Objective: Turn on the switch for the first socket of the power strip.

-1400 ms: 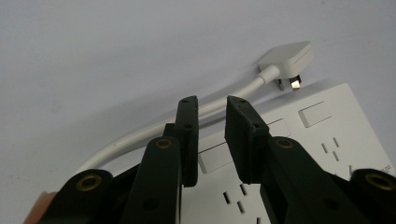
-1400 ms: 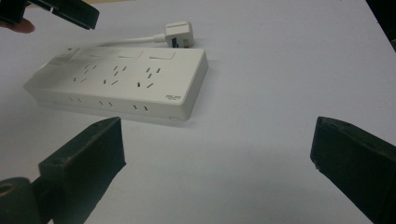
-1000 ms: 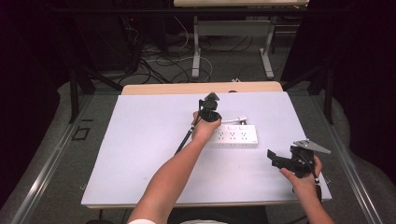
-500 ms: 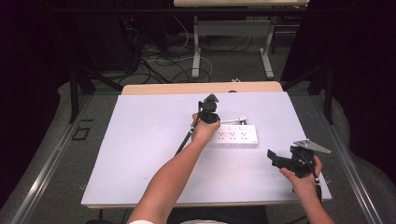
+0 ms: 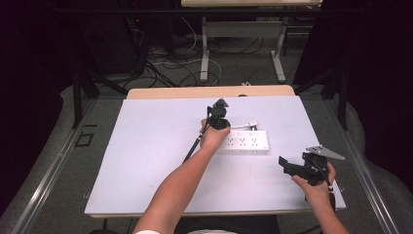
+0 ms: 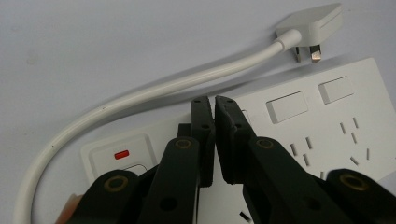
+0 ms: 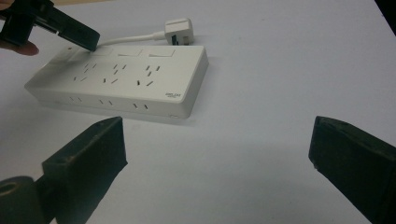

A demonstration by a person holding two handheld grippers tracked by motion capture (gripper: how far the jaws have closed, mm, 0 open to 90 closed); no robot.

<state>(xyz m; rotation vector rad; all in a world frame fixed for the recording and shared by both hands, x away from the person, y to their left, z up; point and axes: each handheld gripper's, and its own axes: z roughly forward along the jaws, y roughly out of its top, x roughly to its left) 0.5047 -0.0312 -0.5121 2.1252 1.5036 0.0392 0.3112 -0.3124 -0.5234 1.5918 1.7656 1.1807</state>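
The left gripper [image 6: 214,105] presses its closed, empty jaws down on the white power strip [image 5: 246,142]. The right gripper [image 5: 287,167] hovers wide open over the table [image 5: 146,146], holding nothing.

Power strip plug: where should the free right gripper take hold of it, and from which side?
Grip the plug by its flat white body, coming from above with the right gripper. It lies flat beyond the power strip, pins toward the strip, cable leaving one end.

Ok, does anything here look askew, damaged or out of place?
Nothing stands out. The white power strip lies flat on the table, its plug loose beside it. The left gripper, shut, is over the strip's switches; the right gripper is open.
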